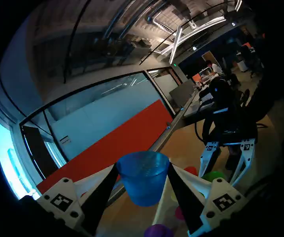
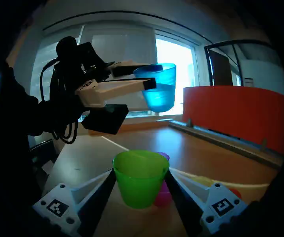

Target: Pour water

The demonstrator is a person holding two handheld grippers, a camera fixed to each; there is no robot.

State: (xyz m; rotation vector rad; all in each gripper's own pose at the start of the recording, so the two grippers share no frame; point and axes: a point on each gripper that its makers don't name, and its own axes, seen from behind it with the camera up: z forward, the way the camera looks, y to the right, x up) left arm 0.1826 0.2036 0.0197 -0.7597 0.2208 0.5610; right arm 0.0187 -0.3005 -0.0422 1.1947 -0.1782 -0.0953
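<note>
The left gripper clamps the upright blue cup of water high at one o'clock from the green cup, which the right gripper grips low by the table, so I judge pouring means tipping toward seven o'clock.

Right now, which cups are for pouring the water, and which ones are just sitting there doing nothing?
For the job:
blue cup, held up in the left claw
green cup, held in the right claw

Just lying about:
purple cup
pink cup
Both are on the table.
</note>
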